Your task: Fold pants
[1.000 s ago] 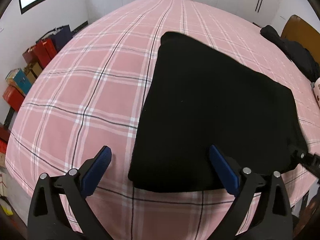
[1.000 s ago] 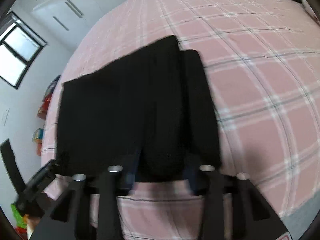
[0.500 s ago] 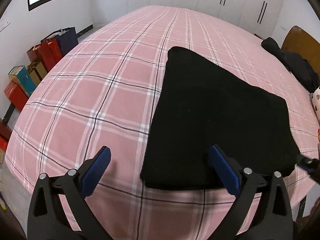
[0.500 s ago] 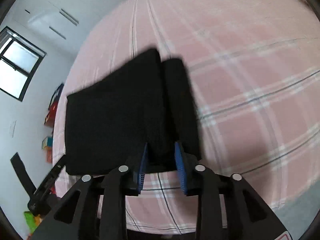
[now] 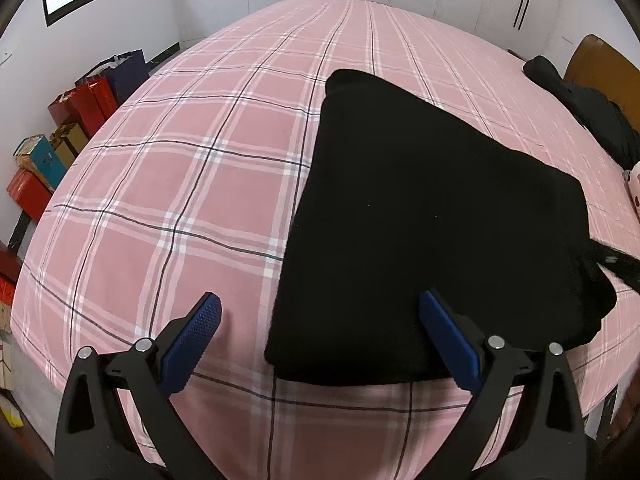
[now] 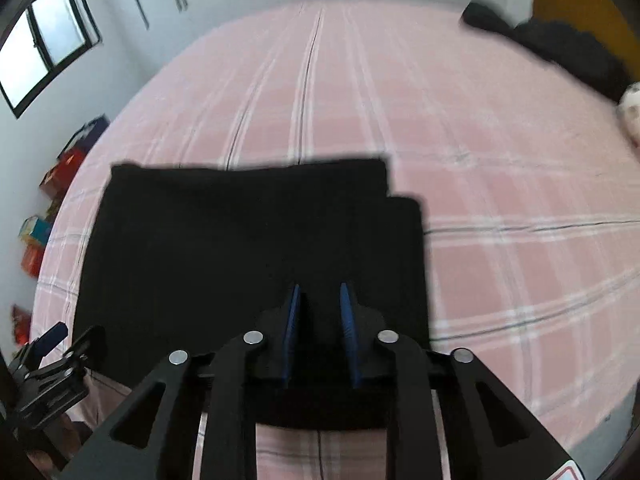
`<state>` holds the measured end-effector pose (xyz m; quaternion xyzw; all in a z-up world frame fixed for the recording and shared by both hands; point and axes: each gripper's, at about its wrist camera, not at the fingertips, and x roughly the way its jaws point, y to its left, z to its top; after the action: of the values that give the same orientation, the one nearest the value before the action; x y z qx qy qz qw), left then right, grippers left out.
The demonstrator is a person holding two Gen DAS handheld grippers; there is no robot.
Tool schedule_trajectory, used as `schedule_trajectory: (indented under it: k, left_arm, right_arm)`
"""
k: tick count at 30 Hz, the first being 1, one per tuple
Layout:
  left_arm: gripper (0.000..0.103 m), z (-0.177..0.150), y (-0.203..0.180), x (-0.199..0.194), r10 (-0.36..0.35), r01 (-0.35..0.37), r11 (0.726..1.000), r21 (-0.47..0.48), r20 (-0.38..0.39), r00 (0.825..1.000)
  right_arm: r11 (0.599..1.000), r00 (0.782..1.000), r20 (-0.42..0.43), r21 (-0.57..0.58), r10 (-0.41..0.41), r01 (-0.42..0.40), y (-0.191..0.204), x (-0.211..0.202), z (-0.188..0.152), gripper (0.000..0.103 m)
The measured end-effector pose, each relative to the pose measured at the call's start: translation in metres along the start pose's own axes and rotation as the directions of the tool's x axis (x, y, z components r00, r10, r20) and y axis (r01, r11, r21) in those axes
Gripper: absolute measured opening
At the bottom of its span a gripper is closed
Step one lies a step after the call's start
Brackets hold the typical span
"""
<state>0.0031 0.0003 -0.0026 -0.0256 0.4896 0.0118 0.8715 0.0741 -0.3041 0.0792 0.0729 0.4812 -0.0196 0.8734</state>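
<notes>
The black pants (image 5: pixel 432 216) lie folded into a flat rectangle on the pink plaid bed (image 5: pixel 200 184). My left gripper (image 5: pixel 320 332) is open and empty, hovering over the pants' near left corner. In the right wrist view the pants (image 6: pixel 240 240) fill the middle. My right gripper (image 6: pixel 319 312) has its blue pads close together on a fold of the pants at their near right edge. The right gripper's tip shows in the left wrist view (image 5: pixel 616 264) at the pants' right edge.
Red and blue boxes and bags (image 5: pixel 72 120) stand on the floor left of the bed. Dark clothing (image 5: pixel 592 116) lies by the wooden headboard (image 5: pixel 604 72) at the far right. White wardrobes line the far wall. The bed's near edge is just below the grippers.
My right gripper has closed on the near right edge of the pants and swung round to face the far wall. My left gripper has stayed open and drawn back slightly.
</notes>
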Motion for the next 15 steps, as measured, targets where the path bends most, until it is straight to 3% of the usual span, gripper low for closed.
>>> schedule_trajectory:
  k: [3,8,13,15]
  left_arm:
    - [0.097,0.000,-0.002,0.001,0.004,-0.004,1.000,0.003,-0.002,1.000]
    - [0.098,-0.002,-0.003,-0.001,0.016,-0.016,1.000,0.009,-0.002,1.000]
    - [0.098,-0.005,-0.008,0.000,0.041,-0.041,0.999,0.024,-0.001,0.999]
    - [0.098,-0.006,-0.011,0.000,0.044,-0.044,0.998,0.032,-0.001,0.999]
  right_arm:
    - [0.998,0.997,0.071,0.057,0.003,-0.007,-0.012,-0.024,-0.017,0.028]
    - [0.989,1.000,0.012,0.147,0.020,-0.022,-0.041,-0.020,-0.047,0.032]
    - [0.959,0.997,0.000,0.274,0.071,-0.069,-0.072,-0.020,-0.058,0.059]
    - [0.948,0.996,-0.011,0.309,0.091,-0.083,-0.083,-0.017,-0.060,0.065]
